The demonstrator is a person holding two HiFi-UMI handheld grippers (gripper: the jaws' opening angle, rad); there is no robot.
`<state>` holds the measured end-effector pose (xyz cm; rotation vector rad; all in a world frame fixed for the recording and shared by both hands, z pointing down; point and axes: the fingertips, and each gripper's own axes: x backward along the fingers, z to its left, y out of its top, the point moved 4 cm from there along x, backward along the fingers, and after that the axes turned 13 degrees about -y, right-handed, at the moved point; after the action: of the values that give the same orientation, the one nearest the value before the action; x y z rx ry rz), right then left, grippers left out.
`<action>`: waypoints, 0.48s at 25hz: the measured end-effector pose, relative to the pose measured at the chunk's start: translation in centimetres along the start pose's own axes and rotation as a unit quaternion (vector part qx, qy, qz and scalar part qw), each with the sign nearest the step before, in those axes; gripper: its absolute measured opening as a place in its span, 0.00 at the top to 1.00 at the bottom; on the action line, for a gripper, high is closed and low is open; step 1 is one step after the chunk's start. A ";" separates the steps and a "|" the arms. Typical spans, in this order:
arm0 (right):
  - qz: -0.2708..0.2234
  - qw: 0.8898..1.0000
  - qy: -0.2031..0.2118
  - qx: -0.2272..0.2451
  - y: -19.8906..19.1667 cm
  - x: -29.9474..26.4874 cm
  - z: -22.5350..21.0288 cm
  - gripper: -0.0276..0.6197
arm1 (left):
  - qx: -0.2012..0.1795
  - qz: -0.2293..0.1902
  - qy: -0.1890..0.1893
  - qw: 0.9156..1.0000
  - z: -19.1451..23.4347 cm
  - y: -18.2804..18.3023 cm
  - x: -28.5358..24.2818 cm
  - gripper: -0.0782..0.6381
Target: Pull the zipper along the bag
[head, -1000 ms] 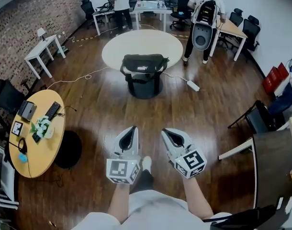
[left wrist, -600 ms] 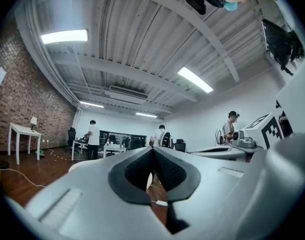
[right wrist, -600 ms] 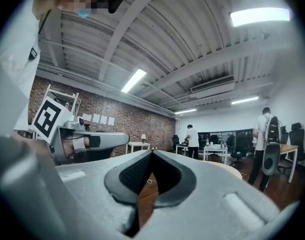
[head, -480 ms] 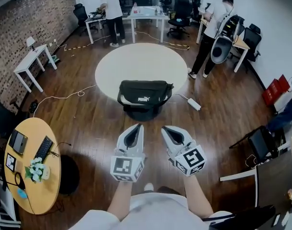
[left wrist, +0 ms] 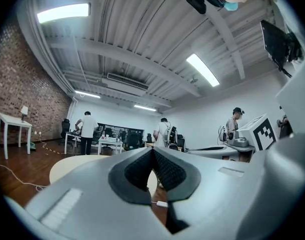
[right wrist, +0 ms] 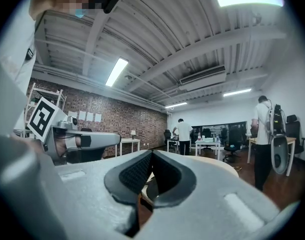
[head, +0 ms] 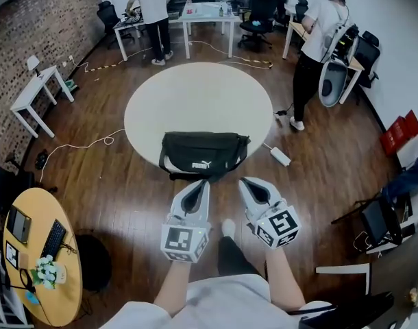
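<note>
A black bag (head: 204, 153) with a white logo lies on the near edge of a round white table (head: 195, 98). Both grippers are held side by side, level, just short of the bag and not touching it. The left gripper (head: 200, 184) points at the bag's middle, and its jaws are shut with nothing between them (left wrist: 152, 152). To its right, the right gripper (head: 247, 182) points at the bag's right end, its jaws also meeting at the tips, empty (right wrist: 152, 155). The bag's zipper cannot be made out from here.
A white power strip (head: 280, 157) and cables lie on the wooden floor right of the table. A yellow round table (head: 41, 252) with a keyboard stands at the near left. People (head: 321, 36), white desks (head: 195, 12) and office chairs fill the back; a brick wall runs along the left.
The person has walked forward: the round table and the bag have come much closer to both grippers. The grippers stay side by side and shut.
</note>
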<state>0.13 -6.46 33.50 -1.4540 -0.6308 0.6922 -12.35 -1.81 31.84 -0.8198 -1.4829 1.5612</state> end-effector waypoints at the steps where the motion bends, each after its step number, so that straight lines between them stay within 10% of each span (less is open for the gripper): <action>1: 0.001 1.000 0.001 -0.002 -0.2 -1.6 -1.2 0.97 | 0.000 0.002 -0.001 1.000 0.9 -0.2 -1.6 0.87; 12: 0.007 0.999 -0.035 -0.027 -1.4 -16.7 -19.0 0.97 | -0.021 0.036 -0.011 0.999 10.4 -1.8 -22.3 0.87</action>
<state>3.36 -31.54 34.87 -1.4901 -0.6973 0.7444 -11.07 -26.46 32.96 -0.8914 -1.5219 1.6017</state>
